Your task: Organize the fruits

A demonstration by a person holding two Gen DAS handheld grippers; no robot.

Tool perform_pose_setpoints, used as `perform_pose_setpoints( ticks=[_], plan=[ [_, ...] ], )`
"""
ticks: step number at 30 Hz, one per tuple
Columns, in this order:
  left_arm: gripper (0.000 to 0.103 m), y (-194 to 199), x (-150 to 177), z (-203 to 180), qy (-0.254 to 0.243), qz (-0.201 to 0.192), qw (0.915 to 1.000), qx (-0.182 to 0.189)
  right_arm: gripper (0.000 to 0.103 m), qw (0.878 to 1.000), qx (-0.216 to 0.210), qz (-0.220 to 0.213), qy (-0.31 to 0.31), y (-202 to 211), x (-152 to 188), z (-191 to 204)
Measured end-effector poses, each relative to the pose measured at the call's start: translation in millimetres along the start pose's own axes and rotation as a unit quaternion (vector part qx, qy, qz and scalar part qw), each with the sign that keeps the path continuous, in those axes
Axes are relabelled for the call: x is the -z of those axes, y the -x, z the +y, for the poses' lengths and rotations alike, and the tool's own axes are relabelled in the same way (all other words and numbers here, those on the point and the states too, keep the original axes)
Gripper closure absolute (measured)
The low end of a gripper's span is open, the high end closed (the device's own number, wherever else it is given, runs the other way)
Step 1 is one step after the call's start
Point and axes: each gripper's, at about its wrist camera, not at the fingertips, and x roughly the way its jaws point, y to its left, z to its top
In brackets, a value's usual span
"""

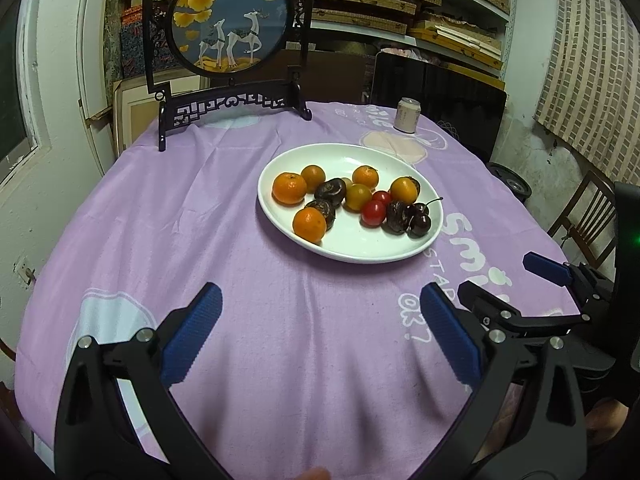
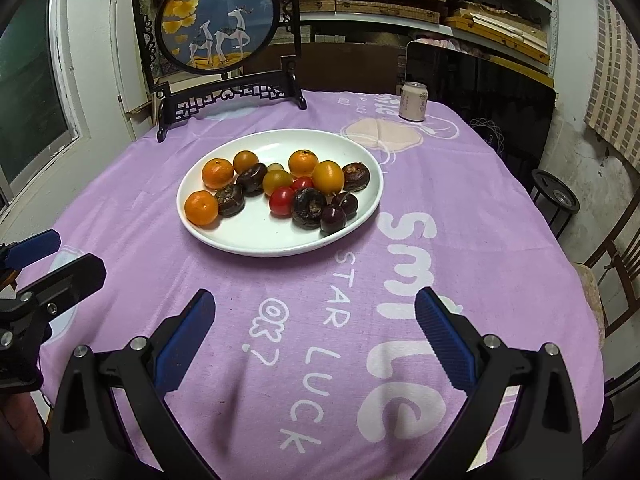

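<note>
A white oval plate [image 1: 348, 254] [image 2: 256, 228] sits mid-table on a purple cloth. It holds several small mandarins [image 1: 289, 188] [image 2: 217, 173], dark brown water chestnuts [image 1: 330, 192] [image 2: 308, 208], red cherry tomatoes [image 1: 374, 213] [image 2: 282, 201] and dark cherries [image 1: 419, 224] [image 2: 334, 218]. My left gripper [image 1: 320, 300] [image 2: 60, 256] hovers open over the cloth, short of the plate's near rim, and holds nothing. To its right, my right gripper [image 2: 316, 300] [image 1: 508, 280] is also open and empty, at a similar distance from the plate.
A black carved stand with a round deer picture [image 1: 230, 16] [image 2: 216, 20] stands at the table's back left. A pale drinks can [image 1: 407, 115] [image 2: 414, 102] is at the back right, before a dark screen [image 1: 440, 92]. A wooden chair [image 1: 584, 216] and shelves of boxes surround the table.
</note>
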Motion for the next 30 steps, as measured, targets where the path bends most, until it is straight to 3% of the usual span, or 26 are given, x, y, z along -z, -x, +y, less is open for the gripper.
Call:
perform_pose_setpoints(
  ticks=[30],
  plan=[
    [0.002, -0.6, -2.2, -3.7, -0.008, 0.003, 1.0, -0.003, 0.003, 1.0, -0.011, 0.001, 0.004, 1.1, 0.3, 2.3]
  ],
)
